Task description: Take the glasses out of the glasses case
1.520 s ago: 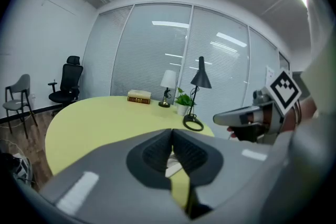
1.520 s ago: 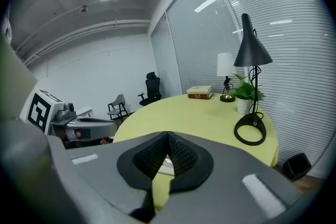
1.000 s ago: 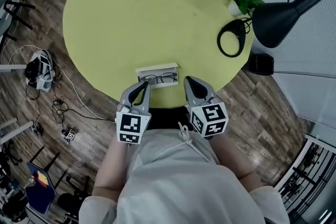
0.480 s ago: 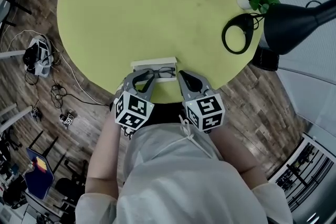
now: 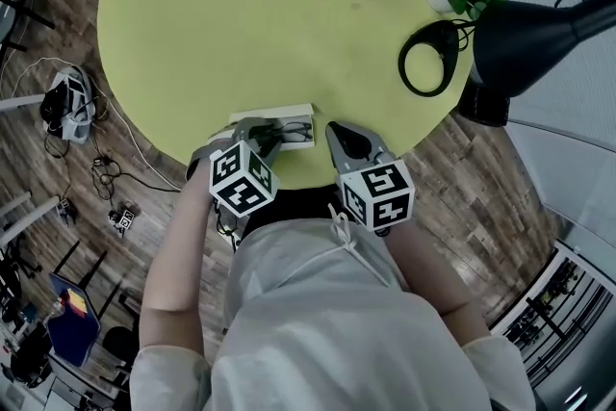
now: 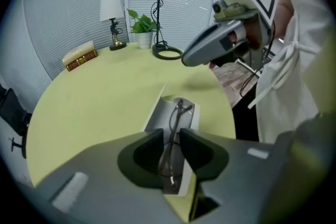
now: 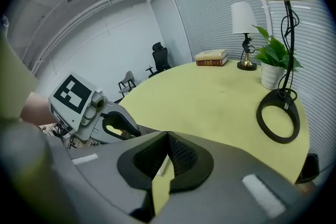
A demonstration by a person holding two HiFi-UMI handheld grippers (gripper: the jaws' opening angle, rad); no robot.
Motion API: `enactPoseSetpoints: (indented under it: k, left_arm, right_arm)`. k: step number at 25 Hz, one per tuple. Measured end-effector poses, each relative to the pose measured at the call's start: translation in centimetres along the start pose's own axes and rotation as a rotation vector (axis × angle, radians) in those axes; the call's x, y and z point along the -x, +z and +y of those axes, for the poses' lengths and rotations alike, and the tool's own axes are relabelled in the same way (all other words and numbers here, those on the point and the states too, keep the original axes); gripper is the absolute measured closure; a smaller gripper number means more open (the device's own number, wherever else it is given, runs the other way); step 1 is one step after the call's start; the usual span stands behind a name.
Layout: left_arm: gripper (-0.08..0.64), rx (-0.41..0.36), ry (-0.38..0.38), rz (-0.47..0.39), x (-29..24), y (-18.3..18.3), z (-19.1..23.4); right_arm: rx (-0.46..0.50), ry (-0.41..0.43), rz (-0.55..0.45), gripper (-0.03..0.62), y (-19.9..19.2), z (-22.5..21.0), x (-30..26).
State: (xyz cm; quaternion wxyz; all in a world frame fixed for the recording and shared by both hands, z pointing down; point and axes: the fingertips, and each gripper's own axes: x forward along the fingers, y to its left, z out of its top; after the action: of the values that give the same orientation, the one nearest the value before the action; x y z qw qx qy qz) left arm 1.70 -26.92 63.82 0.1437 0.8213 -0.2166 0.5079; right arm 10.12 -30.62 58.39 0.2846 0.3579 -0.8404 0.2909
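- The left gripper (image 5: 260, 141) hangs over the left end of the glasses case (image 5: 277, 115), its jaws pinched onto the glasses (image 6: 177, 113).
- The glasses lie inside the open case, which sits at the near edge of the round table (image 5: 269, 5).
- The right gripper (image 5: 339, 138) hovers just right of the case, jaws pressed together on nothing.
- A black lamp (image 5: 525, 34) stands well right of the case.
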Motion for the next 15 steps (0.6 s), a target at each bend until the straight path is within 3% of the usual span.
enactPoseSetpoints:
  k: [6, 15]
  left_arm:
    - [0.484, -0.132, -0.018, 0.1, -1.5, -0.8, 0.0]
    - [0.532, -0.244, -0.042, 0.125, -2.0, -0.9, -0.4]
  right_arm:
    - [-0.013, -0.001, 0.019, 0.592, -0.5, -0.6, 0.3]
    - [-0.021, -0.015, 0.018, 0.592, -0.3, -1.6, 0.7]
